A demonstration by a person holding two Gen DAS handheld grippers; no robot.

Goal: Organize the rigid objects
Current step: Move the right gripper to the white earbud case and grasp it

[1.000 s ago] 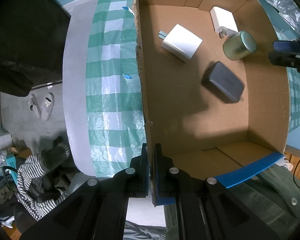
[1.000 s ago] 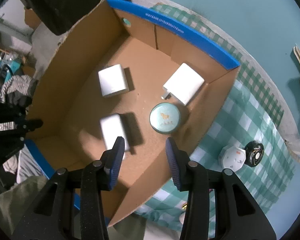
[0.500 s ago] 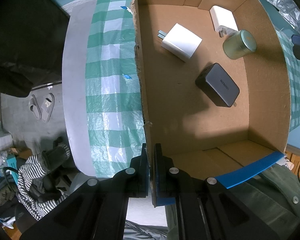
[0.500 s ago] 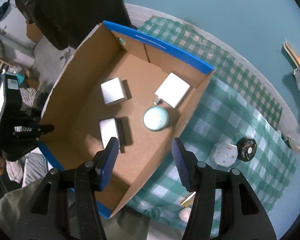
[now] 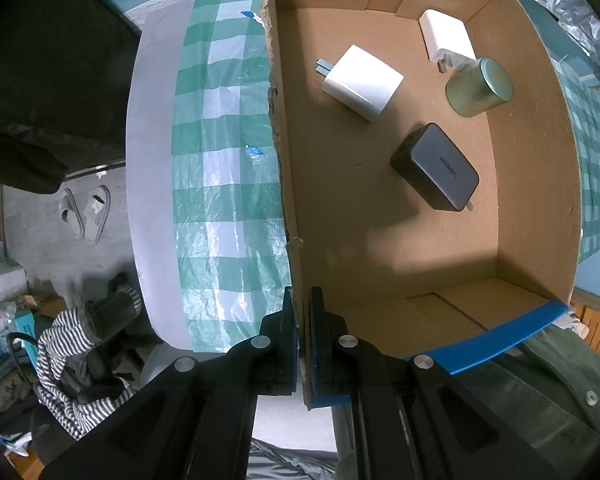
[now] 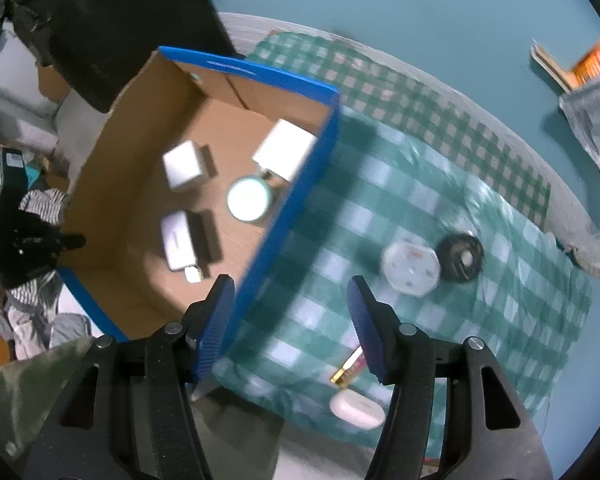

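While my left claw [image 5: 303, 344] stays pinched tight on the side wall of the open brown cardboard box with blue-taped rims [image 5: 540, 184], my right claw [image 6: 290, 320], jaws just opening and empty, hangs outside the box's opposite wall. Inside the box lie a dark grey rectangular charger [image 5: 436, 168], two white plug adapters [image 5: 362, 78] and a round green tin [image 5: 478, 86]; beyond that wall, on the green-checked surface [image 6: 440, 160], sit a white octagonal piece [image 6: 410, 266] and a black disc [image 6: 460, 258].

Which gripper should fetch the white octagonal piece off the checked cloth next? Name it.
Right. The right gripper is open, empty, over the cloth near the white octagonal piece; the left gripper is shut on the cardboard box wall.
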